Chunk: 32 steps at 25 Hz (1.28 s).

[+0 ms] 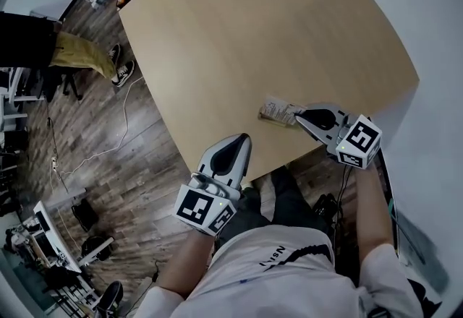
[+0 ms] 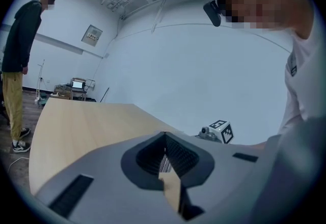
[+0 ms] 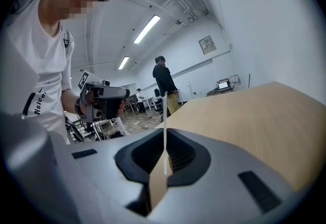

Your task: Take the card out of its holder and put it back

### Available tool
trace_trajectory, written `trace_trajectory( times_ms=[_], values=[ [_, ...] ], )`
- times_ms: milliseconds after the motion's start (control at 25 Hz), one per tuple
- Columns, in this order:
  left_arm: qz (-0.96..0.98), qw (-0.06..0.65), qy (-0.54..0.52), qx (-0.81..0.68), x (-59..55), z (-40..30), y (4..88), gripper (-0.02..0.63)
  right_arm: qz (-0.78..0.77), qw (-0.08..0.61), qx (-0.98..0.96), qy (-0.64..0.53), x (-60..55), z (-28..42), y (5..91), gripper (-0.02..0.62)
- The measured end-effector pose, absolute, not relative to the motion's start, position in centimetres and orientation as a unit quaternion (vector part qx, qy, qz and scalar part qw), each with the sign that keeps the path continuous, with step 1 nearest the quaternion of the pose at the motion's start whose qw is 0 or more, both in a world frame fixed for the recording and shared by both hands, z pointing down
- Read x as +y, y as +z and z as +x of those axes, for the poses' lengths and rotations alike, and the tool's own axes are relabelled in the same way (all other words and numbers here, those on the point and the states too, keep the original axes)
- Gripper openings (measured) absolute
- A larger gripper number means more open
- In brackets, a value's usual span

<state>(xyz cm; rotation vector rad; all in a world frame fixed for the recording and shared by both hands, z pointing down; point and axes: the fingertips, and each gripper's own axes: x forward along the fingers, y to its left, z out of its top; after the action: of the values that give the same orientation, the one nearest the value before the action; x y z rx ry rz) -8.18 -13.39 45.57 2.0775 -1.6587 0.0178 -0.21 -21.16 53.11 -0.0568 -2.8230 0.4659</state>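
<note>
- The counter is a pale wood-grain slab with a smooth matt top and rounded corners. It stands on a dark plank floor.
- The card holder is a thin, flat, pale rectangle with a speckled grey face. It sits near the counter's near edge, on its right half. The card itself cannot be told apart from it at this size.
- The right gripper reaches in over the counter's near right edge. Its grey plastic jaws are pinched on the card holder's end. In the right gripper view, the right gripper clamps a thin white sheet seen edge-on, which juts out past its ribbed black pads.
- The left gripper hangs over the counter's near edge, apart from the card holder. In the left gripper view, the left gripper has its ribbed pads pressed together with nothing between them.
- A person in a black top and mustard trousers stands on the floor off the counter's far left corner.
- A white cable trails across the floor left of the counter.
</note>
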Motion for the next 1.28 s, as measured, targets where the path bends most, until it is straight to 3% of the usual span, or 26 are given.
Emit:
trace_trajectory(
  times_ms=[560, 1280],
  values=[
    [0.751, 0.267, 0.039, -0.602, -14.3, -6.7, 50.9, 0.014, -0.057, 0.144, -0.972, 0.176, -21.6, -1.4, 59.8, 0.026],
    [0.742, 0.283, 0.047, -0.606, -13.9, -7.0, 51.9, 0.014, -0.064, 0.168, -0.970, 0.163, -21.1, -2.0, 61.5, 0.026]
  ],
)
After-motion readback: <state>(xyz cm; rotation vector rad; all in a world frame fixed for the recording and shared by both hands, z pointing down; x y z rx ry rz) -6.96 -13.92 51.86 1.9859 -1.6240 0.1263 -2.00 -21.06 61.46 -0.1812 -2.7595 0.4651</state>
